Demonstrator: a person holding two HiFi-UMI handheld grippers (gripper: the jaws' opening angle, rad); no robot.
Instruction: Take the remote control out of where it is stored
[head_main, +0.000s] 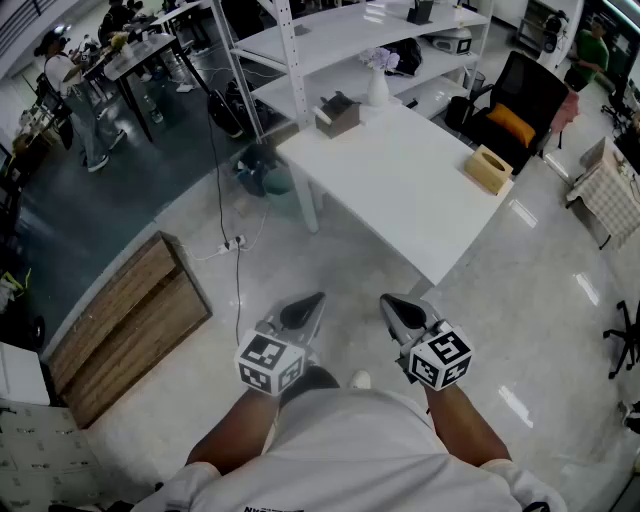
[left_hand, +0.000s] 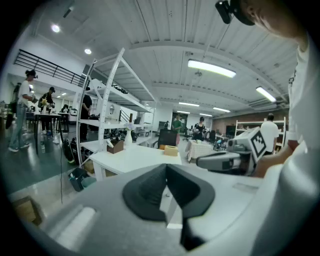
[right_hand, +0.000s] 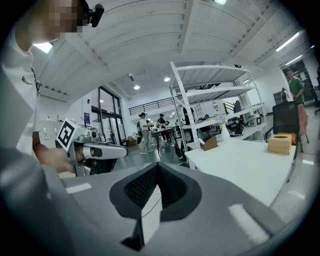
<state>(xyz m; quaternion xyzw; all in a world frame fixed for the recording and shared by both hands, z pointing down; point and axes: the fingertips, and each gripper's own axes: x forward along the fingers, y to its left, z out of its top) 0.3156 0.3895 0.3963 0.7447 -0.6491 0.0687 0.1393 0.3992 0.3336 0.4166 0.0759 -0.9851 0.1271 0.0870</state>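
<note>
we hold the left gripper (head_main: 312, 301) and right gripper (head_main: 389, 301) low at the bottom centre of the head view, well short of the white table (head_main: 400, 190) in the upper middle, as no reach has begun. both have their jaws pressed together with nothing between them. we cannot make out the remote control; we judge it likely sits in the brown box (head_main: 337, 113) at the table's far corner, beside the vase (head_main: 377, 87).

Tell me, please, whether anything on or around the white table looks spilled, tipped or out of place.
Nothing stands out. On the table the vase stands upright and the brown box and tan box sit flat; nothing is spilled. A cable trails over the floor to a power strip beside it.
</note>
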